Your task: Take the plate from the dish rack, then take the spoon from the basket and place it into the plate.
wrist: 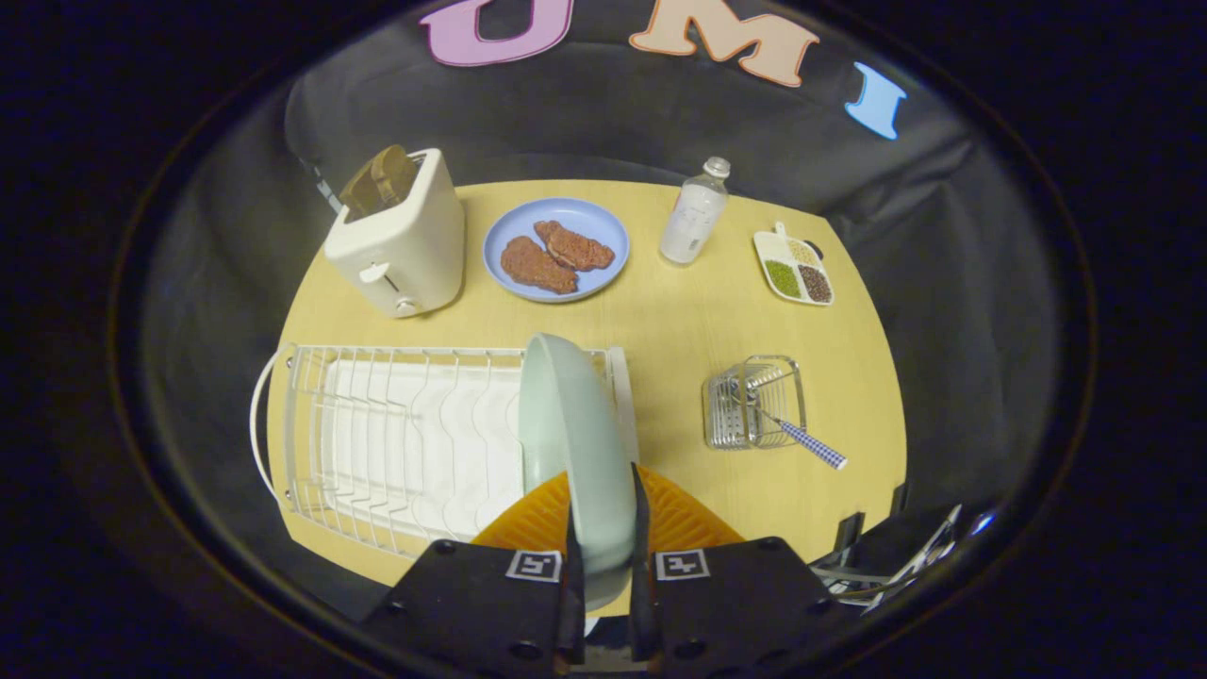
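A pale green plate stands on edge at the right end of the white wire dish rack. My gripper straddles the plate's near rim, one finger on each face, shut on it. To the right, beyond the fingers, a small wire basket holds a spoon whose blue checked handle sticks out over the basket's near side onto the table.
On the far side of the round wooden table stand a cream toaster with bread in it, a blue plate with meat, a clear bottle and a small divided dish of grains. Black cloth surrounds the table.
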Demonstrator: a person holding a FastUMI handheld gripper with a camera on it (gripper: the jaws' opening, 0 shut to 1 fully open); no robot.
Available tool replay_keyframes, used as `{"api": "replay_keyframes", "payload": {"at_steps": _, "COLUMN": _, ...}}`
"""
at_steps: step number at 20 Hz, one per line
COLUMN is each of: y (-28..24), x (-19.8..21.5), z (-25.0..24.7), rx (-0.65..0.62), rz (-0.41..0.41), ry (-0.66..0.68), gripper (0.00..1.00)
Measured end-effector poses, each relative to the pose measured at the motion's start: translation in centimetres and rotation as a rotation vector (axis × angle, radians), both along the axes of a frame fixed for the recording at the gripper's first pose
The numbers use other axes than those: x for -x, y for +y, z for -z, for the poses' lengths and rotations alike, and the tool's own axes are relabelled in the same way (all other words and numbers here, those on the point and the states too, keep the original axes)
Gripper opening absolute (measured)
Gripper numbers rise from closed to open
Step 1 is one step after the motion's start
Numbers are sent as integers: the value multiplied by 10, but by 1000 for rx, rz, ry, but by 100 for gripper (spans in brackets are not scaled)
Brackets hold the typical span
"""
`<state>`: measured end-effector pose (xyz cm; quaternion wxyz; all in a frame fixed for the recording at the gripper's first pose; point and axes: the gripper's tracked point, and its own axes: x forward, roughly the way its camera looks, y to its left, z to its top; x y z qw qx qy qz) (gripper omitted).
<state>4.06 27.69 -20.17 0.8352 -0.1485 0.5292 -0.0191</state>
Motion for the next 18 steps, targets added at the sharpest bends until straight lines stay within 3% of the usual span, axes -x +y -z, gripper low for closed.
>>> {"api": "replay_keyframes", "payload": {"at_steps": 5, "y": 13, "x": -5, "z": -45, "rx": -103, "rz": 21, "ry": 32, "gripper": 21}}
{"api": "replay_keyframes", "payload": {"at_steps": 9, "y": -22, "x": 7, "z": -81, "rx": -214, "rz": 33, "ry": -37, "gripper": 21}}
{"api": "replay_keyframes", "payload": {"at_steps": 13, "y": -102, "x": 33, "z": -113, "rx": -383, "rz": 160, "ry": -161, "gripper": 21}}
{"api": "replay_keyframes", "payload": {"at_steps": 18, "y": -208, "x": 92, "z": -76, "rx": -466, "rz": 352, "ry": -223, "gripper": 21}}
